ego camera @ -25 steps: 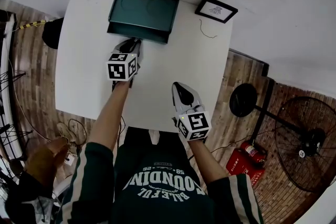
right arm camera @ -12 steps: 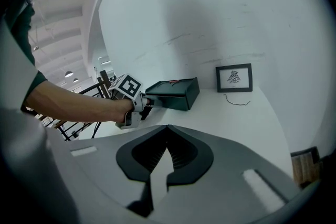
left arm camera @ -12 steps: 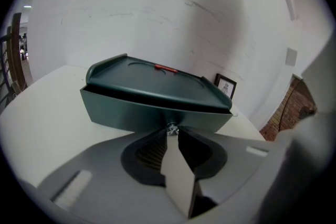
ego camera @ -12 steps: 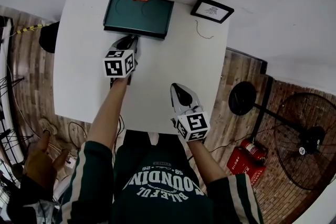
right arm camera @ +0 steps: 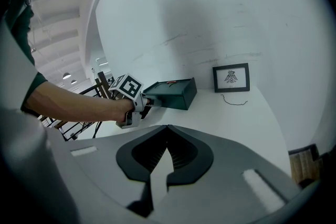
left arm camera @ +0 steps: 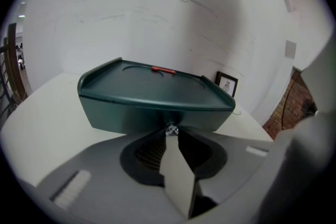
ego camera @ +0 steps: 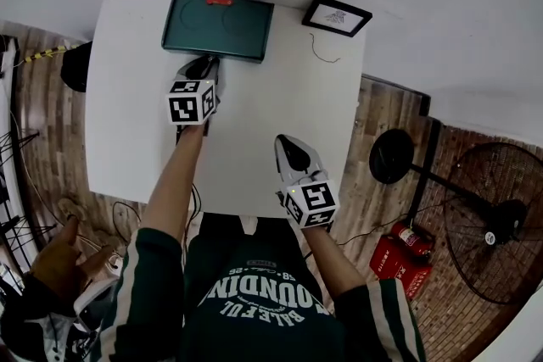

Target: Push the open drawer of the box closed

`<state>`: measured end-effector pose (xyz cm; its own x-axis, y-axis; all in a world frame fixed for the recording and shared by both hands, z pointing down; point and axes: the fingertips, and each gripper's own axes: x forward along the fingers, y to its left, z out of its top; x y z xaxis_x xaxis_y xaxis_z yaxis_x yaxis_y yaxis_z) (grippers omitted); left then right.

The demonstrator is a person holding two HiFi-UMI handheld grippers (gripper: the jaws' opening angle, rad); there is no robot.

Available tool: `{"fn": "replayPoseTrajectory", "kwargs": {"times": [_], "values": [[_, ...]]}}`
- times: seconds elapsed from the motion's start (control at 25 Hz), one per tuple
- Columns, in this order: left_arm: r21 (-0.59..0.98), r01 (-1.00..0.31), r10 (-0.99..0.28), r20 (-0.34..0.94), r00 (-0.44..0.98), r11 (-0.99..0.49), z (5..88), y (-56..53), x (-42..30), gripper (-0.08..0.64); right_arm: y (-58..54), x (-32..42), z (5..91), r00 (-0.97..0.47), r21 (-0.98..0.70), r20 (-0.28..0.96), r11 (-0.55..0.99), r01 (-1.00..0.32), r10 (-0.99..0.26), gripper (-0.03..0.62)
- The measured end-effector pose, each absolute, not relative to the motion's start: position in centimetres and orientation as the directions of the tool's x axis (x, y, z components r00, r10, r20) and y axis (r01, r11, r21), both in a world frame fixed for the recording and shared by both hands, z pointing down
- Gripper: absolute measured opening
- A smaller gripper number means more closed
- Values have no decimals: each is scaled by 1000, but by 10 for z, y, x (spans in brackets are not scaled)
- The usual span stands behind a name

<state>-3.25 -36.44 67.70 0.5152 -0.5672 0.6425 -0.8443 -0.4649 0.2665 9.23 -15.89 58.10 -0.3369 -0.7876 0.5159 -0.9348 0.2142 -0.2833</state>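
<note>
Dark green box [ego camera: 218, 27] at the far edge of the white table [ego camera: 280, 97], close to the wall. Smooth, matt, plastic-looking shell, with a raised rim round a flat top and two shallow round dents in it. Small red tab [ego camera: 219, 1] at the top's back edge. Plain drawer front [left arm camera: 131, 118] under the overhanging lip, seemingly flush with the body. Tiny shiny metal knob [left arm camera: 170, 129] at its middle.

Left gripper [ego camera: 206, 62] right at that front, jaws pressed together, tips up against the knob. Whether pinching it or only touching: cannot tell. Grey moulded body, black ribbed pads, marker cube on top.

Right gripper [ego camera: 291, 147] well apart from the box, above the table's near edge, jaws likewise clenched together with nothing between them.

Further out, against the wall to the right of the box: a black-framed picture [ego camera: 337, 15], leaning. Just in front of it, a thin dark bit of wire [ego camera: 316, 49], curled on the tabletop. Beyond the table, wood-patterned floor and a round black standing fan [ego camera: 496, 220].
</note>
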Motion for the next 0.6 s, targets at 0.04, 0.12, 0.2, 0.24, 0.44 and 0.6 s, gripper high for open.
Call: {"fn": "replayPoseTrajectory", "kwargs": {"times": [0.04,0.12,0.2,0.24,0.44,0.6], "values": [[267,-843,-569,639,518,-467,676,-364,-32,123,-159,92,581,-337,-283,515,215,-935,-788,2],[282,-839,-570,629,528,-466,673,-364,-31,123,-160,91,579,-337,-281,512,217,-935,-790,2],[285,-835,-570,624,535,-471,669,-362,-33,124,-162,91,577,-337,-278,508,219,-935,-793,2],[286,-833,-570,622,537,-473,666,-361,-34,124,-163,91,575,-337,-275,505,222,-936,-795,2],[305,-836,-586,604,540,-457,648,-342,-50,124,-168,85,563,-353,-274,476,246,-930,-805,2],[295,-838,-608,583,538,-459,631,-318,-66,124,-175,75,548,-386,-279,446,284,-917,-808,2]]}}
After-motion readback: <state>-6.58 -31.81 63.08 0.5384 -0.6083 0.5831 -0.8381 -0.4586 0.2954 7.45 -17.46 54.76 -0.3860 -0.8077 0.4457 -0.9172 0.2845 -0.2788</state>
